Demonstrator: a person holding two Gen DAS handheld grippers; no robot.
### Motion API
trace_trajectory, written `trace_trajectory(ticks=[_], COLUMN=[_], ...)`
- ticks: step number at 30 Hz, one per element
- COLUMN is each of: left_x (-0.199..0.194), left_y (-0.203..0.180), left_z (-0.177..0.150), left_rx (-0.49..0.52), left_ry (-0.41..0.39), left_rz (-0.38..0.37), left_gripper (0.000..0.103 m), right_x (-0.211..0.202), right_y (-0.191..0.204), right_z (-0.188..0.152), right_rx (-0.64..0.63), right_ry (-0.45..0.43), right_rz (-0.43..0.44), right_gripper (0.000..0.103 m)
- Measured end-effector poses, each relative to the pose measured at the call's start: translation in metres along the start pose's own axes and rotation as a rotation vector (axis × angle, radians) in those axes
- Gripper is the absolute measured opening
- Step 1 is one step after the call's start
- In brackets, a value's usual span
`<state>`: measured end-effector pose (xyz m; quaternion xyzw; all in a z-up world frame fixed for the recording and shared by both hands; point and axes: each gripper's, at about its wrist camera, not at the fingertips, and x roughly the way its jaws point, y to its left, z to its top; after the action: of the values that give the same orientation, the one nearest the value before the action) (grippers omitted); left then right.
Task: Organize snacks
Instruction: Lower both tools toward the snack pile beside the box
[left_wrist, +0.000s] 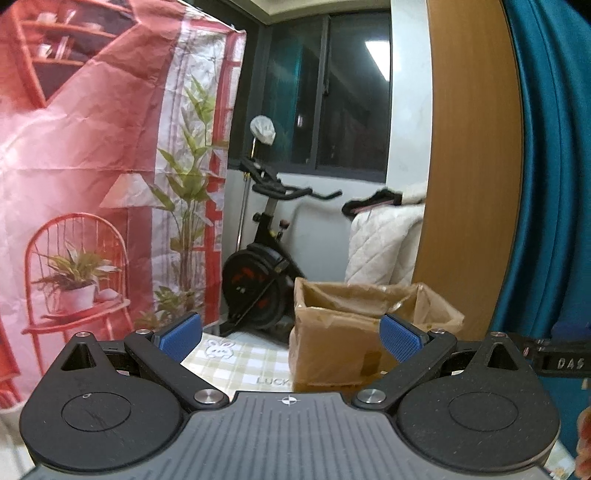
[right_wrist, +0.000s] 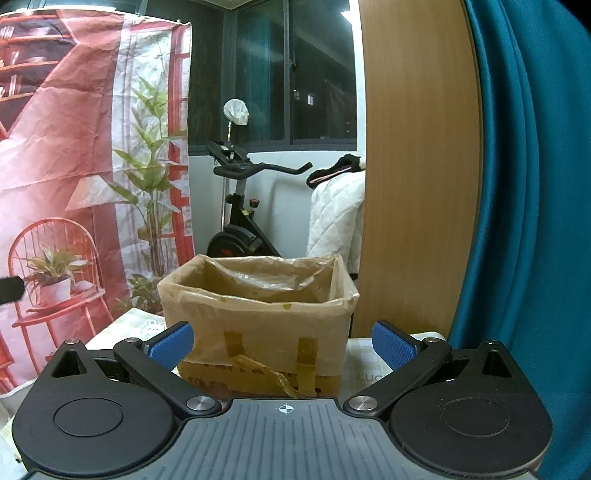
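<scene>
Desk (right_wrist: 364, 360) with checked cloth, red printed backdrop (left_wrist: 74, 166) left, exercise bike (left_wrist: 258, 280) behind. Cardboard box (right_wrist: 258, 325) open-topped, plastic-lined, upright on desk, straight ahead of right gripper (right_wrist: 282, 345). Left gripper (left_wrist: 291, 338) beside it. Both wide apart, holding nothing. No snacks visible.

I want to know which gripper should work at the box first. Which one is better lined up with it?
Probably the right gripper: the cardboard box sits centred between its open fingers. For the left gripper, also open and empty, the box lies off to its right.
</scene>
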<state>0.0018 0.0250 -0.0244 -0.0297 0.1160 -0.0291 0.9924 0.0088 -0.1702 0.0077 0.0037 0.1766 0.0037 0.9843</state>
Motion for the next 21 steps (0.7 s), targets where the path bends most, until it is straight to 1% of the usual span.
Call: trace_trajectory(ticks=[2,3,5,9,12,16,19,21], left_x=[0.004,0.008,0.017,0.035,0.048,0.057,0.063,0.065], left_y=[0.006,0.009,0.013,0.022,0.026,0.032,0.032,0.029], left_z=[-0.009,-0.014,-0.023,-0.044,-0.062,-0.085,-0.099,-0.103], left_rx=[-0.024,-0.032,-0.042,-0.052,-0.044,-0.045,-0.019,0.004], left_ry=[-0.004,0.007,0.042,0.122,0.174,0.220,0.267,0.279], left_rz=[-0.001,0.014,0.040,0.028,0.030,0.046,0.044,0.040], left_gripper=[0.103,0.103,0.103,0.103,0.103,0.103,0.102,0.102], right_x=[0.006,0.009,0.018,0.032,0.044,0.057,0.066,0.072], right_y=[-0.001,0.000,0.001,0.008,0.015,0.021,0.025,0.026], right_z=[-0.009,-0.015,-0.025,-0.054,-0.080,-0.115,-0.137,-0.151], right_rx=[0.001,-0.001,-0.009,-0.035,-0.059,-0.083,-0.067,-0.048], right_ry=[0.001,0.006,0.014,0.034,0.089,0.172,0.238,0.284], right_rz=[0.010,0.010,0.012,0.049,0.061,0.061,0.074,0.088], right_gripper=[0.103,0.103,0.103,0.103,0.103,0.102,0.102,0.102])
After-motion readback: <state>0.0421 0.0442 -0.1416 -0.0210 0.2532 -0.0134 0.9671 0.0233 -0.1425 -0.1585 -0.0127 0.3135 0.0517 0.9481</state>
